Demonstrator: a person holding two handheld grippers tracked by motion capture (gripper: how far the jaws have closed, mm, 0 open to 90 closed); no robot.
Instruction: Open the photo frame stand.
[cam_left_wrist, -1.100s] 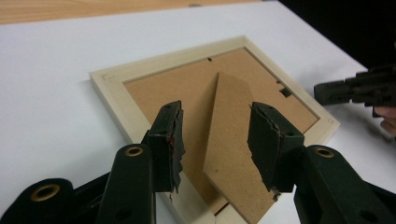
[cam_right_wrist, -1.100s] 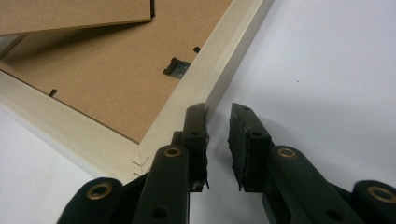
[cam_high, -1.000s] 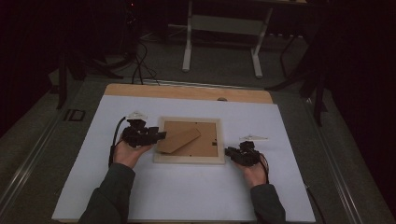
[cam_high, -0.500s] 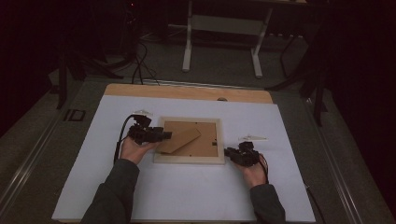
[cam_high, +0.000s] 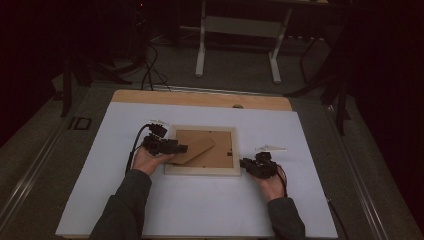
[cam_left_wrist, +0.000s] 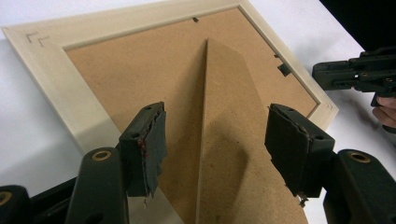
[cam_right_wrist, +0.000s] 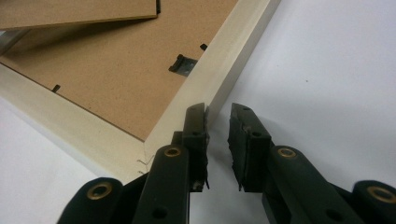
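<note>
A pale wooden picture frame (cam_high: 202, 171) lies face down on the white mat, its brown backing up. The brown stand flap (cam_high: 197, 147) is raised off the backing. My left gripper (cam_high: 181, 148) reaches in over the frame's left side. It is open, and in the left gripper view (cam_left_wrist: 217, 112) its jaws straddle the stand flap (cam_left_wrist: 229, 93) without touching it. My right gripper (cam_high: 245, 164) rests at the frame's near right corner. In the right gripper view (cam_right_wrist: 218, 109) its jaws stand a narrow gap apart, holding nothing. One jaw lies against the frame's outer edge (cam_right_wrist: 219, 60).
A small metal turn clip (cam_right_wrist: 182, 64) sits on the backing near the right rail. A thin white strip (cam_high: 270, 148) lies on the mat right of the frame. The mat (cam_high: 320, 200) covers a wooden table (cam_high: 200, 98); a stand's legs and cables are on the floor beyond.
My left gripper has moved right from beside the frame to over its left part, around the stand flap. The right gripper has stayed put.
</note>
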